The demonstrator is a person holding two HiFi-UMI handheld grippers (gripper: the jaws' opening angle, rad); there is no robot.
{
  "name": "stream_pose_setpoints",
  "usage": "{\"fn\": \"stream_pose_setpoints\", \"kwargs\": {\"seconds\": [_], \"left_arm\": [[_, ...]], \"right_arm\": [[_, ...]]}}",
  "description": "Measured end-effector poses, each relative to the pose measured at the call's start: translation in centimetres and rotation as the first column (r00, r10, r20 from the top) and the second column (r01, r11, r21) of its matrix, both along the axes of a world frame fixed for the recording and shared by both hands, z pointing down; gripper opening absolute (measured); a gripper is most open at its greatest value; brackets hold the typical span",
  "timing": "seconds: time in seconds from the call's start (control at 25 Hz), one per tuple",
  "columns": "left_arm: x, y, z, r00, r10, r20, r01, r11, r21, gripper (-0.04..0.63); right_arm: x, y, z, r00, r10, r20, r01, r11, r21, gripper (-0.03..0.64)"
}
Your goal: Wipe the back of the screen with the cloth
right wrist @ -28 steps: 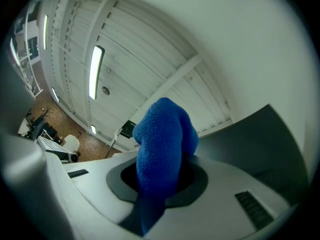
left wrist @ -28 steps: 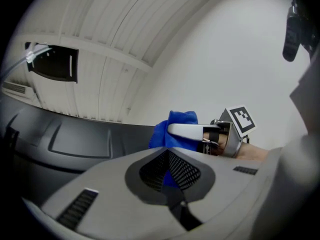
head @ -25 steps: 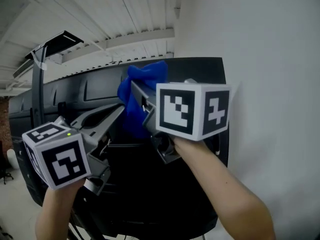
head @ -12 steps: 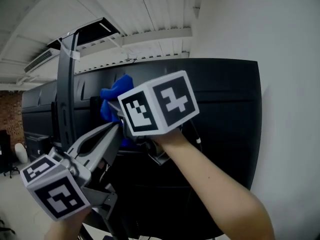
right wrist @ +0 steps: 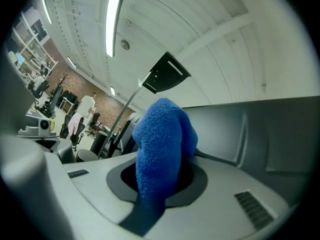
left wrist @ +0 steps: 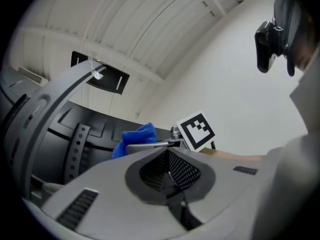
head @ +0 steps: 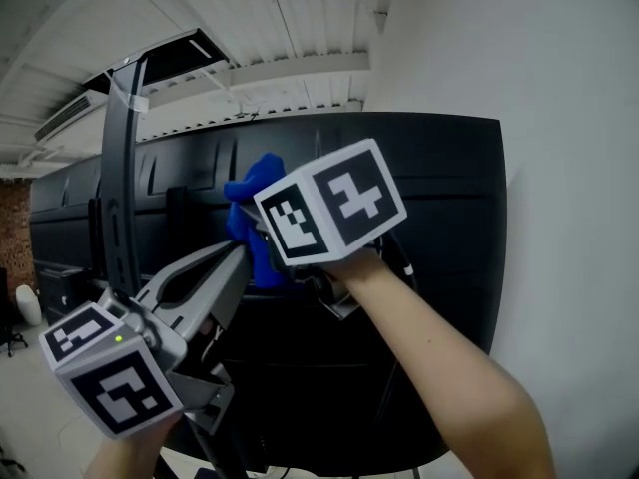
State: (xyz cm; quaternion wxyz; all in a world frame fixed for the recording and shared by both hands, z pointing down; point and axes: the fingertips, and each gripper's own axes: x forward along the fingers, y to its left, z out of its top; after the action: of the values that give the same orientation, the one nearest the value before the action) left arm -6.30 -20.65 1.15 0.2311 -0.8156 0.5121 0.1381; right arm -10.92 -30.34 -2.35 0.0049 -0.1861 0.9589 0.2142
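The black back of the screen fills the middle of the head view. A blue cloth is pressed against its upper part, a little below the top edge. My right gripper is shut on the cloth, with its marker cube facing me. From the right gripper view, the cloth bulges out between the jaws, with the screen's back just behind it. My left gripper hangs lower left, shut and holding nothing, its tips just below the cloth. In the left gripper view, the cloth shows beyond my left gripper.
A dark upright pole carrying a black panel stands in front of the screen's left part. A white wall lies close to the screen's right edge. Office chairs and a brick wall are far off.
My right gripper has carried the cloth left and down from the screen's top edge, then slightly back right. The left gripper has dropped lower in view and stays shut.
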Motion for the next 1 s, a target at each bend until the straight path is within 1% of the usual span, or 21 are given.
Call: {"fn": "stream_pose_setpoints", "kwargs": {"seconds": [0.12, 0.32, 0.48, 0.68, 0.76, 1.0], "left_arm": [[1.9, -1.1, 0.6, 0.999, 0.038, 0.015, -0.038, 0.999, -0.029, 0.006], [6.6, -2.6, 1.3, 0.992, 0.114, 0.05, -0.111, 0.992, -0.063, 0.006], [10.5, -3.6, 1.8, 0.985, 0.161, 0.062, -0.156, 0.984, -0.085, 0.006], [15.0, -5.3, 2.7, 0.976, 0.206, 0.072, -0.197, 0.974, -0.115, 0.006], [16.5, -5.7, 3.0, 0.972, 0.222, 0.072, -0.212, 0.969, -0.124, 0.006], [20.1, -6.0, 3.7, 0.966, 0.24, 0.092, -0.227, 0.964, -0.138, 0.006]], "right_arm": [[3.2, -0.9, 0.0, 0.999, 0.027, 0.037, -0.026, 0.999, -0.02, 0.063], [9.3, -2.2, 0.5, 0.992, 0.085, 0.089, -0.082, 0.996, -0.037, 0.063], [14.5, -3.8, 1.1, 0.981, 0.142, 0.129, -0.134, 0.989, -0.062, 0.063], [22.1, -6.4, 1.8, 0.95, 0.233, 0.207, -0.216, 0.971, -0.1, 0.063], [24.8, -7.6, 2.3, 0.936, 0.273, 0.224, -0.253, 0.961, -0.113, 0.063], [30.9, -9.4, 4.0, 0.902, 0.345, 0.261, -0.314, 0.937, -0.154, 0.063]]}}
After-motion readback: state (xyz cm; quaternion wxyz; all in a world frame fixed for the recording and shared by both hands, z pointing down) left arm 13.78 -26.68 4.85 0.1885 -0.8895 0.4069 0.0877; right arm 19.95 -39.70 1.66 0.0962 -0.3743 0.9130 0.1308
